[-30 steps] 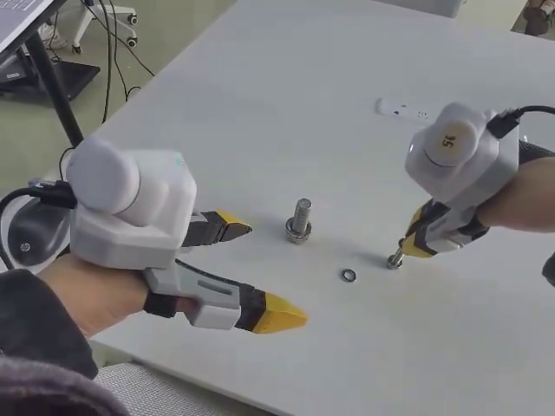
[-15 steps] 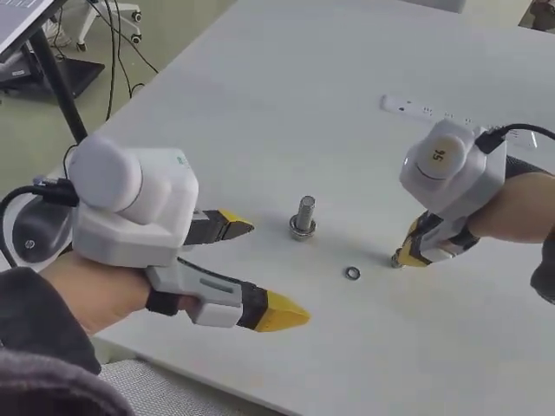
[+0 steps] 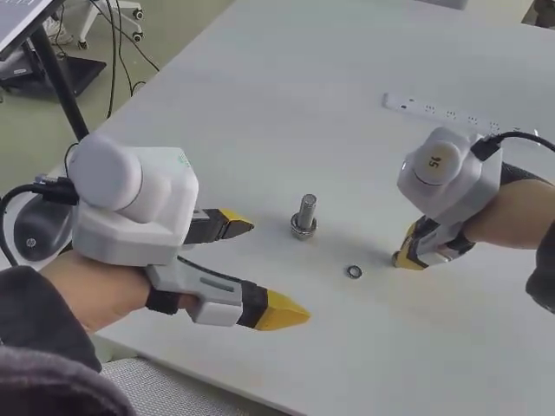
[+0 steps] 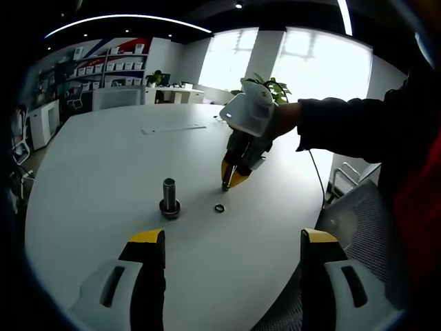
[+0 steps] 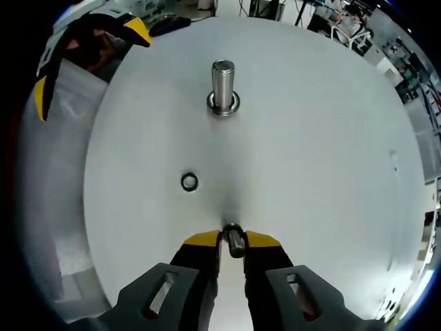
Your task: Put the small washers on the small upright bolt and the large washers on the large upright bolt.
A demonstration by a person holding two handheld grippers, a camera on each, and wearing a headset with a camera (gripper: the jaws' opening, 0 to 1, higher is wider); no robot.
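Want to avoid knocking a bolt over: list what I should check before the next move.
1. Right tool shut on the small bolt: ok.
2. Small bolt standing upright: cannot tell, the jaws flank it closely.
3. Small washer lying flat on the table, apart from both bolts: ok.
4. Left tool open and holding nothing: ok.
5. Large bolt upright, apart from both tools: ok.
6. Small washer threaded on the small bolt: not ok, not yet done.
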